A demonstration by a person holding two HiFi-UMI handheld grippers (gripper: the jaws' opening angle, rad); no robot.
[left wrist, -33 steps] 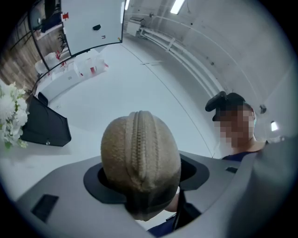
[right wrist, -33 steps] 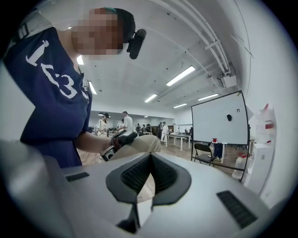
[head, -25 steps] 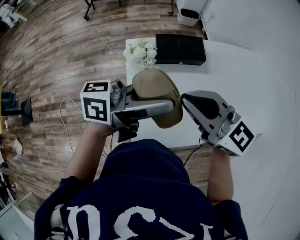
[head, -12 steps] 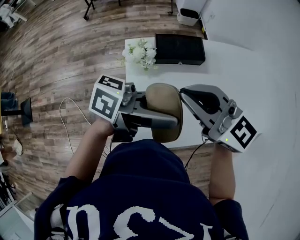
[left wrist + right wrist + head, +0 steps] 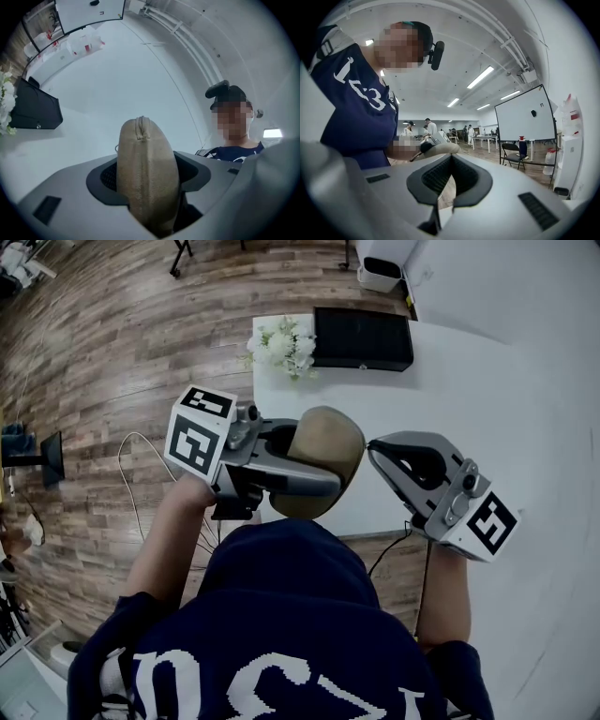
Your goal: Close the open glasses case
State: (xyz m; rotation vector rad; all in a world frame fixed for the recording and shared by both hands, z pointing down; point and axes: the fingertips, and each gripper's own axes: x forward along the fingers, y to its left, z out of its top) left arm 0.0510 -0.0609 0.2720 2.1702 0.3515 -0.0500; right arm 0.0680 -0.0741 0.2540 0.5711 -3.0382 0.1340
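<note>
A tan fabric glasses case [image 5: 323,457] hangs in the air over the near edge of the white table [image 5: 450,399], and my left gripper [image 5: 326,479] is shut on it, one jaw on each broad side. In the left gripper view the case [image 5: 147,171] stands on edge between the jaws, its two halves meeting along the stitched seam on top. My right gripper [image 5: 375,451] hovers just right of the case, apart from it, shut with nothing held. In the right gripper view its jaws [image 5: 449,180] meet, and the case [image 5: 440,149] shows beyond them.
A black box [image 5: 361,338] and a bunch of white flowers [image 5: 281,345] stand at the table's far left end. Wooden floor lies to the left, with a thin cable [image 5: 131,484] on it. A white bin [image 5: 380,273] stands beyond the table.
My left gripper has tilted and drifted a little left and down with the case, which now shows less of its broad face. The right gripper has hardly moved.
</note>
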